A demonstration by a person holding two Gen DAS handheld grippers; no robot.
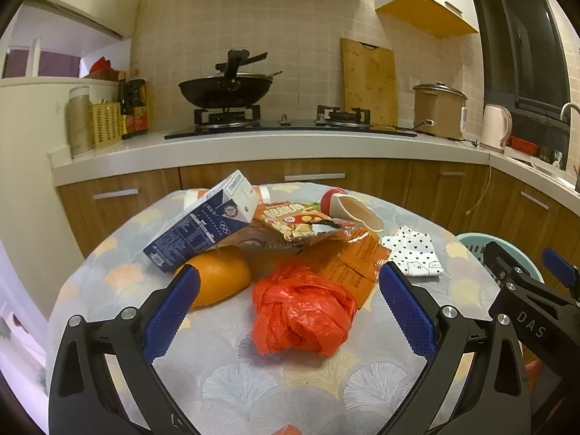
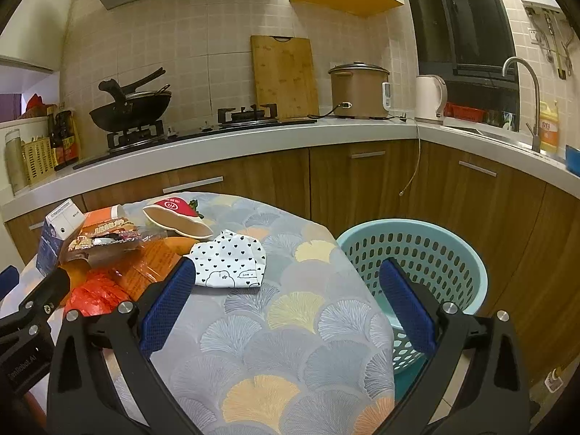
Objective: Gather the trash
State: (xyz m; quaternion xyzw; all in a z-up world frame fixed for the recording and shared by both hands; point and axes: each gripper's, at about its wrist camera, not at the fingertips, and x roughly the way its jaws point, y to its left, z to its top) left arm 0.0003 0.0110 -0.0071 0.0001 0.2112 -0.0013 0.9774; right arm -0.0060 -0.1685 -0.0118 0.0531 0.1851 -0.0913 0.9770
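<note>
A crumpled red plastic bag lies on the round table between the fingers of my open left gripper, which holds nothing. Behind the bag lie an orange packet, a snack wrapper, a blue milk carton, an orange and a crushed paper cup. A white heart-print wrapper lies just ahead of my open, empty right gripper. A light-blue perforated basket stands on the floor right of the table.
The table has a fan-pattern cloth. Behind it runs a kitchen counter with a wok on the stove, cutting board, rice cooker, kettle and sink tap. Wooden cabinets stand below.
</note>
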